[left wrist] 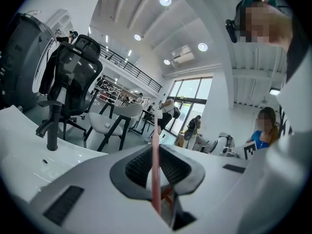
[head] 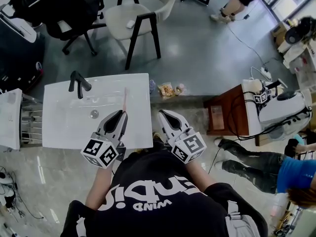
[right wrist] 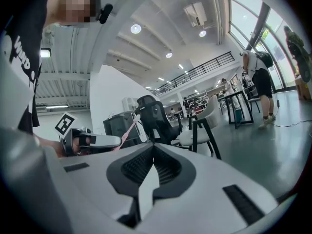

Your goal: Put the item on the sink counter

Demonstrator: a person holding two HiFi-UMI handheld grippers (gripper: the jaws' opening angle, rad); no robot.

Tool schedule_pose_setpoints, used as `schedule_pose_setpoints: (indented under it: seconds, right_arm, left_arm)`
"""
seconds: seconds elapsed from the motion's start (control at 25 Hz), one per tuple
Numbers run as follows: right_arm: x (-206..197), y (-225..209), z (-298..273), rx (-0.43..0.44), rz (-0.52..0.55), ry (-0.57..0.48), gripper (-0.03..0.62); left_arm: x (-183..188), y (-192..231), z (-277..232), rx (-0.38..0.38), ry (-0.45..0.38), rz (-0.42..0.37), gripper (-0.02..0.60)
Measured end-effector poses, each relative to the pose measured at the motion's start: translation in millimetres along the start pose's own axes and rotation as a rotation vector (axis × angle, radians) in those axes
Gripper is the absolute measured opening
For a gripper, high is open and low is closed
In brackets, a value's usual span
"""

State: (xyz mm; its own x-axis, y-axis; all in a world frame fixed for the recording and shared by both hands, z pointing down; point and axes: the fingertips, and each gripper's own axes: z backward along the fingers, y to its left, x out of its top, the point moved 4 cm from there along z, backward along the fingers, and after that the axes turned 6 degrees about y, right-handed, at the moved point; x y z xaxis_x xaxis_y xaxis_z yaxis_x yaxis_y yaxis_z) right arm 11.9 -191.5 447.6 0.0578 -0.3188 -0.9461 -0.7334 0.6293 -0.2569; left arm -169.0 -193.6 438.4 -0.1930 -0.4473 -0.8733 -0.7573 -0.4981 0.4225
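A thin pink toothbrush (head: 124, 100) sticks out forward from my left gripper (head: 122, 113), which is shut on its handle above the right part of the white sink counter (head: 140, 132). In the left gripper view the pink handle (left wrist: 155, 177) runs straight up between the closed jaws of the left gripper (left wrist: 156, 147). My right gripper (head: 162, 113) hovers just past the counter's right edge, shut with nothing in it; its tips meet in the right gripper view (right wrist: 153, 147). From there the toothbrush (right wrist: 127, 128) shows slanting up out of the left gripper (right wrist: 92, 141).
The basin has a black faucet (head: 79, 83) and a drain (head: 94, 114). A metal rack (head: 29, 125) stands left of it. Small packets (head: 167, 89) lie on the ledge behind. A wooden side table (head: 224, 115), a white chair (head: 133, 19) and a person on the floor (head: 276, 167) are nearby.
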Motion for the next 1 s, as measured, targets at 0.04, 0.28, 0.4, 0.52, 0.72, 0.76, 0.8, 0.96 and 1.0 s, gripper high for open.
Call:
schedule_pose_setpoints:
  seconds: [0.04,0.28,0.4,0.52,0.72,0.76,0.8,0.96,1.0]
  right_arm:
    - [0.1,-2.2,-1.4,0.001,-0.001,0.001,0.018]
    - [0.2,-11.5,-8.4,0.010,0.001,0.006,0.018]
    - [1.3,-12.8,-9.5,0.016,0.001,0.007,0.018]
    - [3.5,-16.1,-9.3,0.019,0.000,0.007,0.018]
    - [3.9,-23.8,-6.4,0.022,0.000,0.008,0.018]
    - [3.9,-25.0,-5.5,0.021,0.002,0.009,0.018]
    - [3.9,-26.2,-4.7,0.021,0.004,0.009,0.018]
    - [4.1,-30.7,-3.5,0.019,-0.001,0.008,0.018]
    - [4.7,-31.4,-3.6,0.019,-0.002,0.006,0.018]
  left_arm:
    - [-0.8,0.6,-2.6,0.001,0.004,0.002,0.060]
    - [-8.7,1.5,-17.5,0.000,0.028,0.017,0.060]
    - [-11.6,2.9,-23.6,0.004,0.042,0.014,0.060]
    - [-16.5,4.5,-31.6,0.006,0.057,0.020,0.060]
    - [-37.2,13.9,-51.0,0.007,0.093,0.090,0.060]
    - [-42.1,16.2,-55.3,0.007,0.103,0.107,0.060]
    - [-46.6,18.2,-59.2,0.007,0.114,0.121,0.060]
    - [-63.1,22.2,-72.7,0.009,0.174,0.125,0.060]
    - [-67.5,23.2,-75.6,0.011,0.190,0.124,0.060]
